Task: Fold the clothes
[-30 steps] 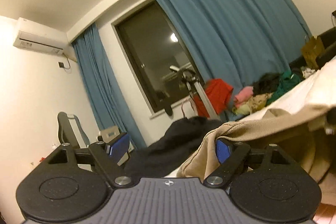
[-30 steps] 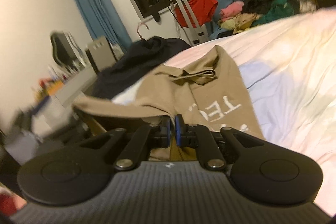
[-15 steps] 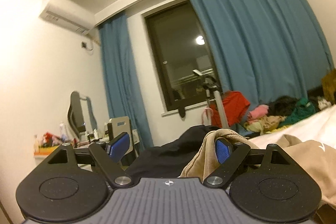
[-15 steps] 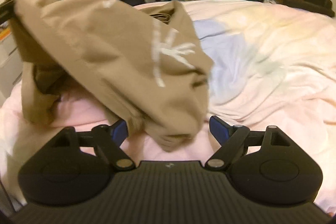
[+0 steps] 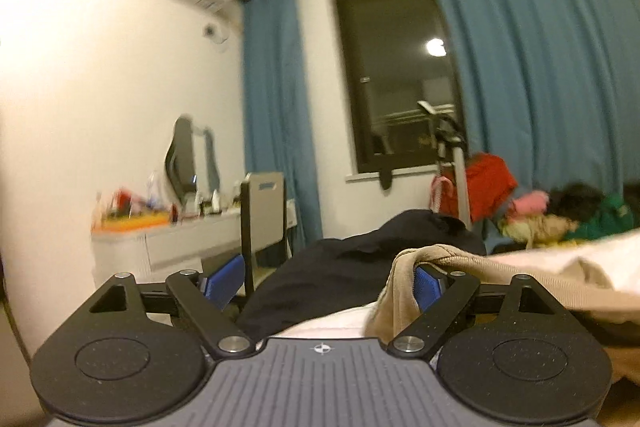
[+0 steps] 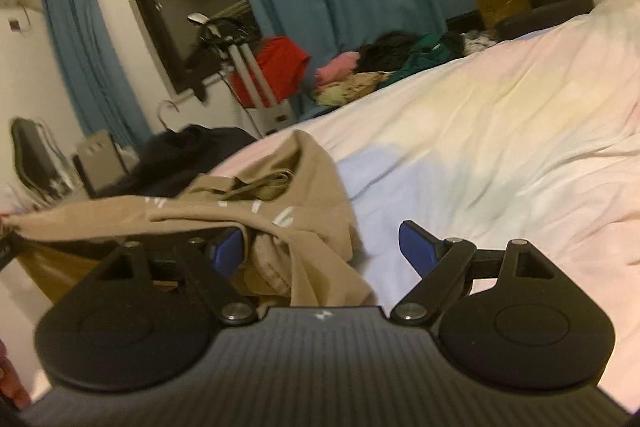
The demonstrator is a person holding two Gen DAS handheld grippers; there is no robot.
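Tan T-shirt (image 6: 316, 187) lies crumpled on bed (image 6: 500, 147) at my 10 o'clock; left tool (image 5: 326, 277) and right tool (image 6: 320, 247) both gape wide, gripping nothing.

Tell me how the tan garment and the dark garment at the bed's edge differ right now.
The tan garment is light brown with white lettering; the dark garment is near black and plain.
The tan garment lies draped over a pad of the left gripper and beside the open right gripper; the dark garment touches neither.
Both lie crumpled and unfolded on the bed.
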